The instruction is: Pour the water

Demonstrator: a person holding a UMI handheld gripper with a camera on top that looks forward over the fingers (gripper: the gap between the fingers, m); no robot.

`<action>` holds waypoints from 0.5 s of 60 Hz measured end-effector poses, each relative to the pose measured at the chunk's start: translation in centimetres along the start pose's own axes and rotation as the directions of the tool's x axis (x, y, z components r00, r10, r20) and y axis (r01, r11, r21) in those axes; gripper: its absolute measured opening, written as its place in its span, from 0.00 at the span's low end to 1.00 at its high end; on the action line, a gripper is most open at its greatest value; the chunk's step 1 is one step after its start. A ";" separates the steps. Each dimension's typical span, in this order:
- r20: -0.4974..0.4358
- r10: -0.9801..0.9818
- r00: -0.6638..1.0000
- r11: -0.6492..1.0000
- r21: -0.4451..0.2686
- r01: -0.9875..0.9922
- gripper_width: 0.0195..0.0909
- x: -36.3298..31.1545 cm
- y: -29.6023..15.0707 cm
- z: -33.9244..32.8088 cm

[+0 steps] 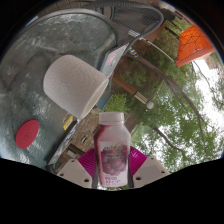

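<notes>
We're outdoors here, trees (175,110) filling the far side under bright sky, and a glass table (40,60) spreading out beyond the fingers, its top mirroring the leaves. Something orange (193,45) hangs high beyond the table; we can't tell what it is. A dark frame or chair rail (140,75) crosses behind the table edge.

On the glass stands a white cup (75,83), well ahead of the fingers, its mouth turned towards us in this tilted view. Nearer lies a small red lid (28,133), and a yellow bit (68,123) sits by the table's edge, too small to name.

Now the gripper (112,172): narrowed, both magenta pads (90,160) pressing on a small white bottle (112,148) with a pink label, held upright relative to the fingers. Its neck looks uncapped, though we can't be sure.

We judge the pour isn't begun: the bottle's mouth sits short of the cup. To do it well, we'd carry the mouth over the cup's rim first, then tip slowly, keeping the squeeze firm so the smooth plastic doesn't slip. Glass is slick, so a nudge could slide the light cup; we'd keep off its wall.
</notes>
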State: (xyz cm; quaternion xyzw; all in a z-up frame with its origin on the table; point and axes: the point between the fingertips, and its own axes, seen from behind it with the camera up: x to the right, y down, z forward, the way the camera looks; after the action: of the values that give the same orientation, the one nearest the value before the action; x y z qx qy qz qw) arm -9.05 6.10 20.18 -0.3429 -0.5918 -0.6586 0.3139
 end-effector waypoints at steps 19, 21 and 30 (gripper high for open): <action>-0.016 -0.271 0.962 0.963 -0.005 0.271 0.30 -0.6 -1.4 0.5; -0.001 -0.261 0.965 0.965 0.038 0.261 0.30 0.1 -0.4 1.2; -0.065 -0.040 0.997 0.999 0.004 0.040 0.30 3.5 1.6 1.0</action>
State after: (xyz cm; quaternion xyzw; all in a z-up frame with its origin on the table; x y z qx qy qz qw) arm -9.63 6.88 24.02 -0.3087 -0.5896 -0.6740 0.3206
